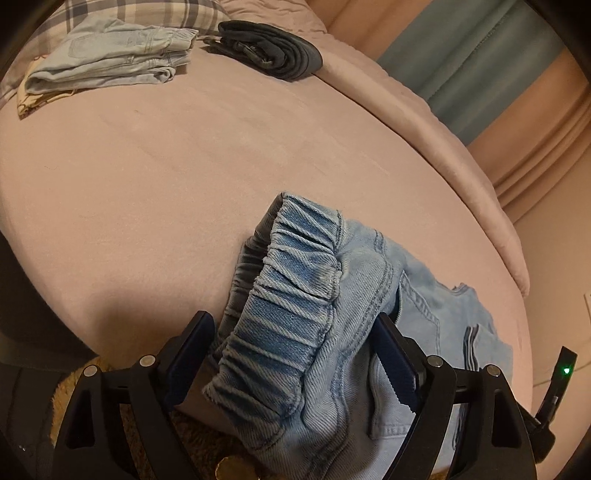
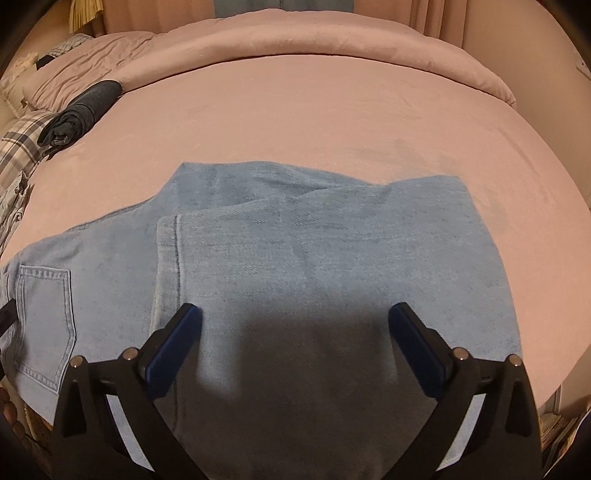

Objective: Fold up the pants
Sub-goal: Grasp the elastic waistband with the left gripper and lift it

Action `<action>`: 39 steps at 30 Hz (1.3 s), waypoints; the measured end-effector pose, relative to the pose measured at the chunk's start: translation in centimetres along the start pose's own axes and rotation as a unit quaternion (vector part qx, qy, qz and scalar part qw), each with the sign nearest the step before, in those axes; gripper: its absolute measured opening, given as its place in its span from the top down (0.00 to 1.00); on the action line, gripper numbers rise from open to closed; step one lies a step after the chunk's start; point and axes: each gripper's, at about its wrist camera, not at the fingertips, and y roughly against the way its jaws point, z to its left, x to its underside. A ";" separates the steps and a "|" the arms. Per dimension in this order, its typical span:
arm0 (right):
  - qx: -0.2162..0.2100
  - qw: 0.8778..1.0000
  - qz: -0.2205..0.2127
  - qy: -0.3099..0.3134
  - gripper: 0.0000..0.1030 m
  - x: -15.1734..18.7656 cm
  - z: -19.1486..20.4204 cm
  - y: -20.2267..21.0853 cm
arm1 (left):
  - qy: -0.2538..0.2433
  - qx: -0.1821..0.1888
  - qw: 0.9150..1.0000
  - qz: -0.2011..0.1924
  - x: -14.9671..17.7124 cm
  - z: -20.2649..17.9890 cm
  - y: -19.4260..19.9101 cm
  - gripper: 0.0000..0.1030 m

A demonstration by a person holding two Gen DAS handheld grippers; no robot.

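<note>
1. The pants (image 2: 295, 266) are light blue jeans made of soft denim with tiny slanted lines in the weave. They lie on the bed (image 2: 314, 110), close to its near edge.
2. The bed has a smooth pink cover that looks a bit fuzzy. A thick rolled rim of the same pink cloth runs along the far edge.
3. In the right wrist view the jeans are folded over into a wide, nearly square shape. One leg's hem with its stitched seam lies on top, and a back pocket (image 2: 46, 325) with double stitching shows at the left.
4. The right gripper (image 2: 295, 332) hangs over the folded jeans. Its two blue pads stand wide apart and nothing is pinched between them. Its dark shadow falls on the denim.
5. In the left wrist view the stretchy waistband (image 1: 288, 295) is bunched into lots of little ridges. It is a deeper blue than the rest and sits near the bed's near edge.
6. The left gripper (image 1: 295, 343) has its jaws wide too. The waistband lies between the blue pads, but I cannot tell if the right pad touches the cloth.
7. Near the far left corner of the bed lies another folded pair of pale jeans (image 1: 110, 59).
8. Beside it sits a dark grey folded garment (image 1: 273, 48), rolled thick and round at one end.
9. A checked pillow (image 1: 147, 14) lies behind them.
</note>
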 end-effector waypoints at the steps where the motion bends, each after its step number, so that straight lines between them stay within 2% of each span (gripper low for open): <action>1: -0.001 1.000 -0.001 0.002 0.00 0.0 0.0 0.0 | 0.001 -0.004 1.000 -0.001 0.1 0.0 0.0 0.16; 9: -0.016 1.000 -0.007 0.011 0.00 0.3 -0.4 0.3 | 0.018 -0.010 1.000 -0.002 0.1 0.1 -0.4 0.16; 11: -0.019 1.000 -0.007 0.011 0.00 0.4 -0.4 0.4 | 0.011 -0.023 1.000 -0.006 0.3 -0.3 -0.3 0.22; 16: -0.024 1.000 -0.006 0.012 0.00 0.5 -0.6 0.5 | 0.008 -0.040 0.999 -0.018 0.9 -1.6 0.2 0.46; 22: -0.059 0.998 -0.003 -0.008 0.02 0.6 -1.6 1.3 | 0.018 -0.031 0.999 -0.039 0.6 -3.5 3.0 0.60; 25: -0.080 0.997 -0.003 -0.022 0.02 0.6 -2.2 1.5 | -0.006 -0.032 0.997 -0.063 0.8 -5.6 4.8 0.62; 30: -0.107 0.993 -0.006 -0.040 0.03 0.9 -3.0 1.9 | -0.033 0.006 0.995 -0.093 1.0 -9.2 7.6 0.66; 35: -0.133 0.989 -0.010 -0.057 0.03 1.3 -3.8 2.1 | -0.066 0.003 0.992 -0.106 1.8 -11.8 7.9 0.68; 39: -0.148 0.987 -0.014 -0.068 0.04 1.4 -4.8 2.3 | -0.092 0.017 0.989 -0.110 2.3 -13.8 8.3 0.68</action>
